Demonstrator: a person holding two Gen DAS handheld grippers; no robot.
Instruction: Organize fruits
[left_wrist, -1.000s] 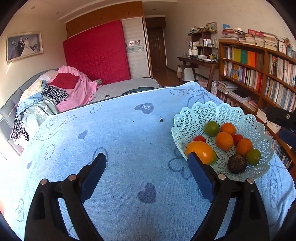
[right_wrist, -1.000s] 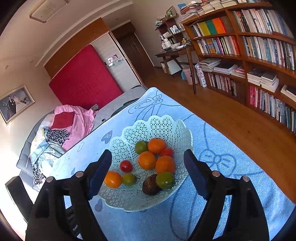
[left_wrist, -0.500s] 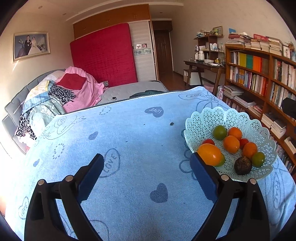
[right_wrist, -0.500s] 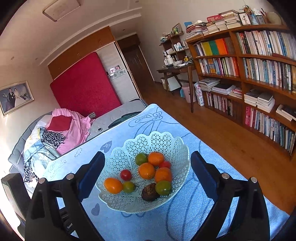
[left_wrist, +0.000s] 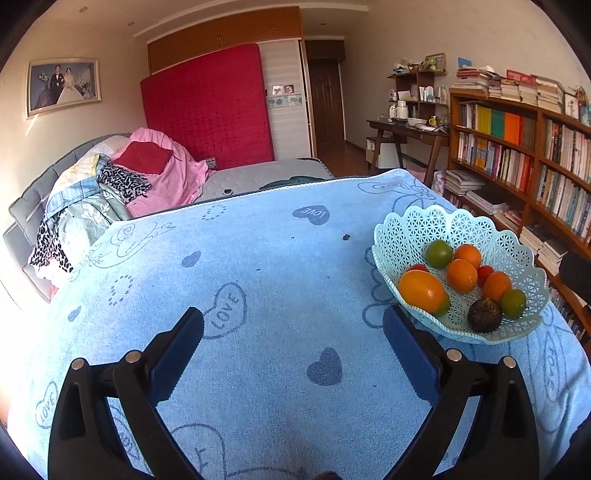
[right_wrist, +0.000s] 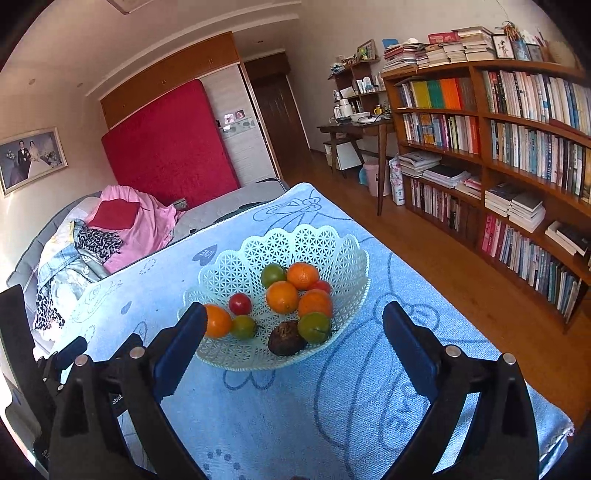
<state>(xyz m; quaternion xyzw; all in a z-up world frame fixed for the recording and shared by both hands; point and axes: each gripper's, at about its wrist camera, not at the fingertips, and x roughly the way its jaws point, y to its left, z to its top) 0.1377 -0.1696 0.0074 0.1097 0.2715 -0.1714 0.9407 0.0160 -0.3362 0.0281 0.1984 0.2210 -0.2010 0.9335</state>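
A pale green lattice basket stands on the blue towel-covered table, right of my left gripper. That gripper's jaws are opening over bare cloth with nothing between them. The basket holds several fruits: a large orange one, a green one and a dark wrinkled one. In the right wrist view the basket lies straight ahead. My right gripper hangs open just short of its near rim. The oranges, a red tomato and the dark fruit show between its fingers, none of them touched.
The table's right edge drops to a wooden floor beside long bookshelves. A bed with piled clothes lies beyond the far edge. The towel spreads left of the basket. The left gripper's body shows at the right wrist view's left edge.
Both grippers' jaws have spread wider. The right wrist view has rolled and drawn back a little from the basket. In the left wrist view the basket has slid slightly right.
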